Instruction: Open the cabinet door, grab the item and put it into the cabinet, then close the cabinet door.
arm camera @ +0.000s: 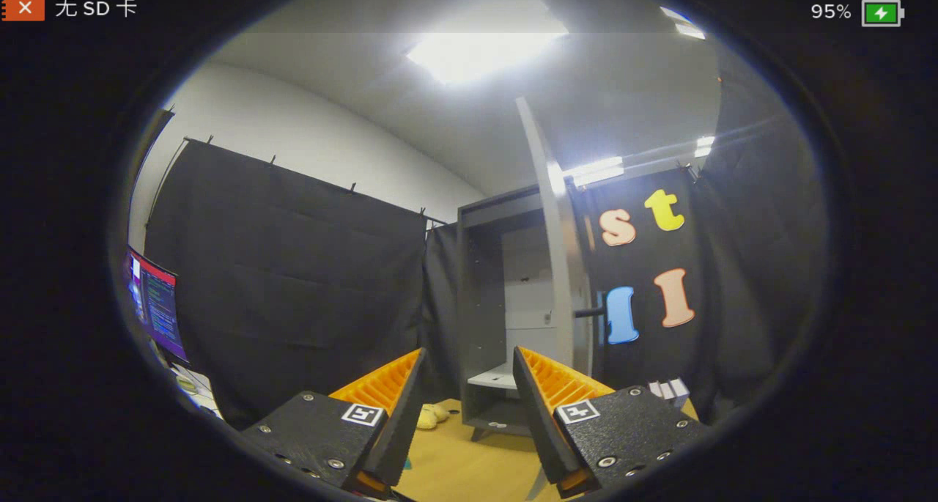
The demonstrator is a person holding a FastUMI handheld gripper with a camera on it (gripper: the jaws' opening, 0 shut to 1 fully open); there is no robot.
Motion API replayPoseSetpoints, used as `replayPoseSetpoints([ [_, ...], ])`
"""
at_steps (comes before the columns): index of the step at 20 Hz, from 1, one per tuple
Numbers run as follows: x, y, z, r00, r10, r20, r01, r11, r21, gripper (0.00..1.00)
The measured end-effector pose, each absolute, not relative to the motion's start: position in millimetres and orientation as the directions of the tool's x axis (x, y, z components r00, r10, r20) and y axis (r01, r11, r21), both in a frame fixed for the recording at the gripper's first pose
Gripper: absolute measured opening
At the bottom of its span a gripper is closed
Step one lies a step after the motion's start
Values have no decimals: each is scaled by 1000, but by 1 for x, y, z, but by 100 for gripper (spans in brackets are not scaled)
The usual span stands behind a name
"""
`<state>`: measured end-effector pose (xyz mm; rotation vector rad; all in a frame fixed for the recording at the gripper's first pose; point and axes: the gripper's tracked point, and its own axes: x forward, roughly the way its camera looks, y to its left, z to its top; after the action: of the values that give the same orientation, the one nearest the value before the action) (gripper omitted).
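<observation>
A tall grey cabinet (487, 297) stands on the wooden table (469, 462) beyond my fingers. Its door (558, 245) is swung open and seen edge-on, with a dark handle (588, 312) sticking out to the right. A pale shelf (495, 376) shows inside, with nothing on it. A small yellow item (431, 415) lies on the table left of the cabinet's foot, just ahead of the left finger. My gripper (469, 374) is open, with nothing between its fingers, raised above the table and aimed at the cabinet's opening.
Black cloth walls close the booth behind and to both sides. A lit screen (157, 304) stands far to the left, with clutter below it. A small pale grey block (670, 390) sits on the table right of the cabinet, beyond the right finger.
</observation>
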<state>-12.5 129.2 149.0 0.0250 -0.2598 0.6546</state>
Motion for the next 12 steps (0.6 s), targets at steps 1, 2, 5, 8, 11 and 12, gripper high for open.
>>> replayPoseSetpoints([
  [1, -9, 146, 134, 755, 621, 211, -622, 780, -73, 75],
  [2, -6, 164, 118, 744, 644, 175, -640, 763, -90, 77],
  [5, 5, 222, 65, 702, 707, 86, -696, 707, -130, 82],
  [8, 23, 271, 3, 665, 747, 21, -743, 664, -80, 84],
  [11, 65, 296, -65, 697, 717, -28, -717, 693, -79, 86],
  [12, 75, 308, -93, 692, 721, -46, -721, 685, -107, 86],
])
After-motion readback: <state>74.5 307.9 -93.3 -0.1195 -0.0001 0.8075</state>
